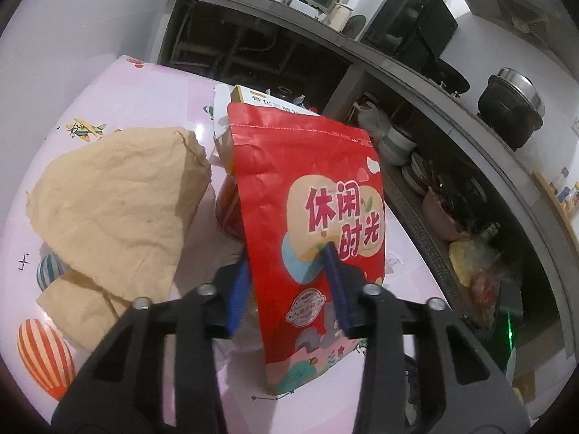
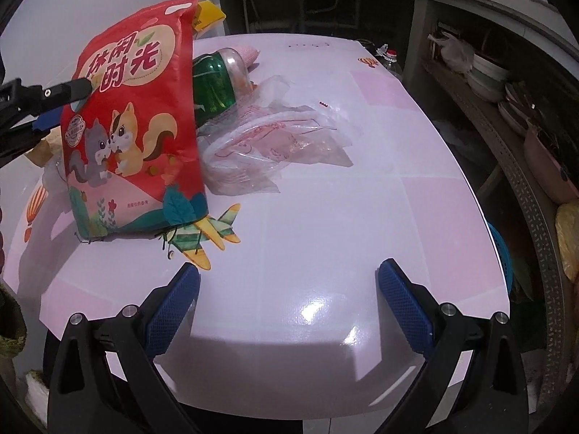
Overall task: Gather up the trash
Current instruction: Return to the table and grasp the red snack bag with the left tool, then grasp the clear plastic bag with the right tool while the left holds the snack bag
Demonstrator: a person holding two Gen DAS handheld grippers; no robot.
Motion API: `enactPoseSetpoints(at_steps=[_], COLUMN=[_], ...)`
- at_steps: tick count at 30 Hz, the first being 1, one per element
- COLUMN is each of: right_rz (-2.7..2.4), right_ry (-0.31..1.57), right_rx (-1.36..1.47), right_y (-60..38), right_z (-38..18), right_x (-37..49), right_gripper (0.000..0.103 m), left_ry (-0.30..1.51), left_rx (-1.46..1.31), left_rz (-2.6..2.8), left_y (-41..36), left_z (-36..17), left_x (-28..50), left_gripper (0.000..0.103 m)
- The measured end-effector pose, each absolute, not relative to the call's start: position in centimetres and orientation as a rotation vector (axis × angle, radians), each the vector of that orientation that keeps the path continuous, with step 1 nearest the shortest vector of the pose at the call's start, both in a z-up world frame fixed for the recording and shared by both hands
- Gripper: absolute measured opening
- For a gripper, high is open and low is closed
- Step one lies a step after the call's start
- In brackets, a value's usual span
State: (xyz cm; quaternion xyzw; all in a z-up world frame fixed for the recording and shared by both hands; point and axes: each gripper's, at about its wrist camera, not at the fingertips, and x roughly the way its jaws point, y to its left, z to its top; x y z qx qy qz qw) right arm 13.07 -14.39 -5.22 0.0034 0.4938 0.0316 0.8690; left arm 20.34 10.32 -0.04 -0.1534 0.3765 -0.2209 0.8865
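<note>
A red snack bag (image 1: 311,224) with squirrel art stands upright on the pink table (image 2: 325,217); it also shows in the right wrist view (image 2: 134,126). My left gripper (image 1: 289,256) is shut on the red snack bag, one blue pad on each face. In the right wrist view the left gripper's finger (image 2: 54,94) presses the bag's side. My right gripper (image 2: 289,275) is open and empty above the table's near edge. A green plastic bottle (image 2: 217,83) and clear plastic bags (image 2: 275,141) lie behind the red bag.
Crumpled brown paper (image 1: 115,209) lies left of the bag. A yellow-white carton (image 1: 253,99) stands behind it. Shelves with bowls (image 1: 398,144) and a counter with a black pot (image 1: 510,105) run along the right. A blue basket (image 2: 501,253) sits beyond the table's right edge.
</note>
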Motion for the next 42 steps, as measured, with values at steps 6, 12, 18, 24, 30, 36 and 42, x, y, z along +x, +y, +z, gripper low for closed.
enactPoseSetpoints(at_steps=[6, 12, 18, 24, 30, 36, 42], right_rz=[0.073, 0.084, 0.1, 0.109, 0.188, 0.248, 0.173], right_ry=[1.028, 1.012, 1.003, 0.995, 0.992, 1.013, 1.087], right_rx=[0.011, 0.026, 0.089, 0.227, 0.492, 0.695, 0.741], right_y=[-14.2, -14.4, -15.4, -17.9, -20.7, -20.6, -19.1], right_z=[-5.1, -5.0, -4.7, -3.8, -2.8, -3.2, -5.2], right_x=[12.8, 12.4, 12.4, 13.1, 15.1, 18.4, 21.9], right_gripper=[0.097, 0.097, 0.097, 0.097, 0.096, 0.088, 0.07], left_ry=[0.766, 0.714, 0.671, 0.647, 0.658, 0.689, 0.698], left_rx=[-0.35, -0.392, -0.444, -0.474, -0.51, -0.558, -0.548], left_rz=[-0.502, -0.567, -0.66, -0.726, -0.773, -0.796, -0.793], left_y=[10.5, 10.8, 11.8, 12.9, 13.7, 13.8, 13.0], left_z=[0.1, 1.3, 2.5, 3.0, 2.5, 1.0, 0.3], left_x=[19.4, 17.7, 15.7, 13.8, 12.1, 11.5, 11.4], left_gripper=[0.011, 0.002, 0.0, 0.0, 0.0, 0.0, 0.0])
